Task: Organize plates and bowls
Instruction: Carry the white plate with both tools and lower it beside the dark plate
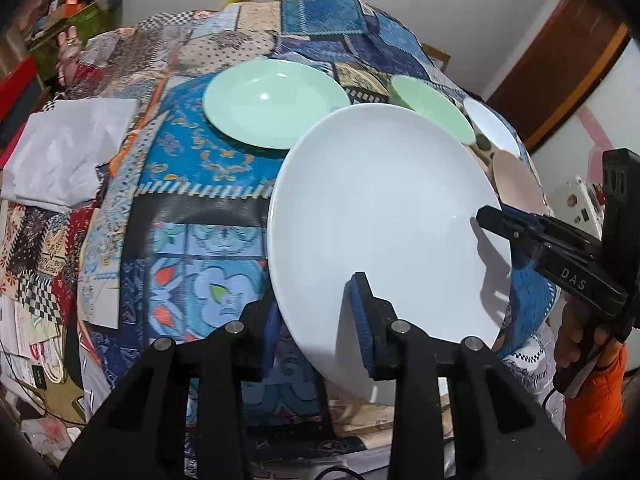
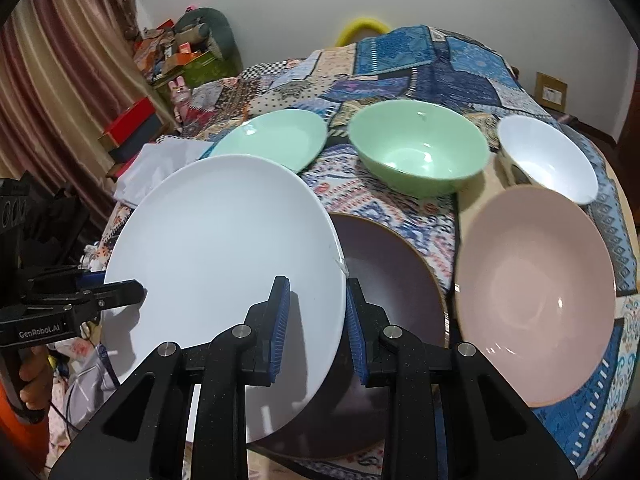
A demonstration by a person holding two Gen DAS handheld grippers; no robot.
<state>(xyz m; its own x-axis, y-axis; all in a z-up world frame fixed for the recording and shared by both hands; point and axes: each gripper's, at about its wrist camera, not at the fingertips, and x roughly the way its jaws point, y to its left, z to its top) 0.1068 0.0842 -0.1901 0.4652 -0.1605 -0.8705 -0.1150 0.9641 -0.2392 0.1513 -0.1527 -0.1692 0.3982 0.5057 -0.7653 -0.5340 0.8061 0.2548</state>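
Note:
A large white plate (image 1: 380, 216) hangs tilted above the table, held at two sides. My left gripper (image 1: 316, 324) is shut on its near rim. My right gripper (image 2: 316, 320) is shut on the opposite rim and shows in the left wrist view as a black finger (image 1: 496, 220) lying on the plate. Under the white plate (image 2: 216, 248) lies a dark brown plate (image 2: 392, 280). A pink plate (image 2: 536, 280), a mint plate (image 2: 276, 140), a green bowl (image 2: 420, 148) and a white bowl (image 2: 548, 156) rest on the table.
A patchwork cloth (image 1: 200, 216) covers the table. A crumpled white sheet (image 1: 68, 152) lies at its left edge. Boxes and clutter (image 2: 176, 52) stand against the curtain on the far left. A hand in an orange sleeve (image 1: 592, 380) holds the right gripper.

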